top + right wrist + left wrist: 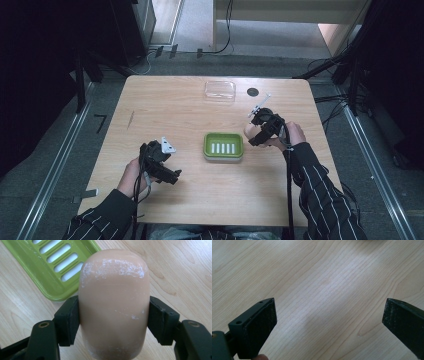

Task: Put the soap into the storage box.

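While you hold a gripper in each hand at the wooden table (pixel 165 100), this moment breaks down as follows.

Work in hand: you appear to be carrying a bar of soap (pixel 113 307) to the green soap dish (pixel 223 146).

Done so far: the soap is picked up and off the table, pinched in your right gripper (pixel 113 315).

Left to do: the dish is empty, so the soap has yet to be moved over it, lowered in and let go.

How far along: by my judgement about halfway; the pickup is finished and the placing is not.

Right gripper: its two black jaws press on the soap's long sides, one on each. In the high view your right gripper (pixel 255 131) sits just right of the dish, near its right edge.

Left gripper: your left gripper (pixel 329 325) has its jaws spread wide with nothing between them, over bare wood. In the high view your left gripper (pixel 167 172) rests near the table's left front, well apart from the dish.

Where the soap is: in the right gripper view it stands beside the dish's nearest corner, not yet above the slots.

How the soap looks: a smooth, rounded, peach-pink oval bar with a soft sheen. Dry white residue streaks its top end and flecks its lower edge.

How the dish looks: a bright green rectangular tray with rounded corners, a raised rim and a row of white-looking drain slots (pixel 60 257) in its floor.

Also on the table: a clear plastic lid or box (pixel 220 91) lies at the far edge, near a small black disc (pixel 253 92).
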Demonstrator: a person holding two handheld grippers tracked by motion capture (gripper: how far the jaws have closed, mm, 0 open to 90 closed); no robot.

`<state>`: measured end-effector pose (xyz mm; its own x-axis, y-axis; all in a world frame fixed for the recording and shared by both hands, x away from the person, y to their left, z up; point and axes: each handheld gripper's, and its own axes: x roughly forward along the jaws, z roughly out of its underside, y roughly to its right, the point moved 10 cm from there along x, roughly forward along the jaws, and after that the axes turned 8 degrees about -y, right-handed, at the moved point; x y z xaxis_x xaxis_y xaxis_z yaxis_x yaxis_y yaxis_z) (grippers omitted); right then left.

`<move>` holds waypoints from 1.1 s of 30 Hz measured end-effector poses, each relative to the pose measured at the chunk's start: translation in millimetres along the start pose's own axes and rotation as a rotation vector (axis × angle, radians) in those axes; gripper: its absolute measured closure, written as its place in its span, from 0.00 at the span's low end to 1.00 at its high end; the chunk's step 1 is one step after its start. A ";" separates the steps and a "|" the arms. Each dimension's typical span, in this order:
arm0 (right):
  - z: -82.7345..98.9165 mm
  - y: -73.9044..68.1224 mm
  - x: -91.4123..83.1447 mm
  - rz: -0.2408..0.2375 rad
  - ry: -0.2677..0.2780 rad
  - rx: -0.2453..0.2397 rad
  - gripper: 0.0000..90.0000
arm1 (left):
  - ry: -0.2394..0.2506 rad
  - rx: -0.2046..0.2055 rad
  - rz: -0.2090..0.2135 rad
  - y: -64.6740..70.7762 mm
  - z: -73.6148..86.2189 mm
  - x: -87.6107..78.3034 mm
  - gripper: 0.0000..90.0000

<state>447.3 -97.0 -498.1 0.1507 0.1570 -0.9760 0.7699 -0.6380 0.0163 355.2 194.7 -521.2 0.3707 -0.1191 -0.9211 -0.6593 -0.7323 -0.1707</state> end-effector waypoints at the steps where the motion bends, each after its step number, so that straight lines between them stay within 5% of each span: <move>1: 0.0 0.9 -0.9 0.006 0.002 -0.003 0.38 | -0.001 0.000 0.000 -0.2 0.1 0.1 0.00; 33: -35.8 -22.5 -3.1 0.002 0.018 -0.103 0.38 | -0.001 -0.006 -0.001 -2.1 1.7 -0.4 0.00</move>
<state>451.7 -56.2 -487.7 0.1622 0.1698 -0.9720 0.8294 -0.5572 0.0410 355.4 197.4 -521.0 0.3706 -0.1177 -0.9213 -0.6549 -0.7365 -0.1694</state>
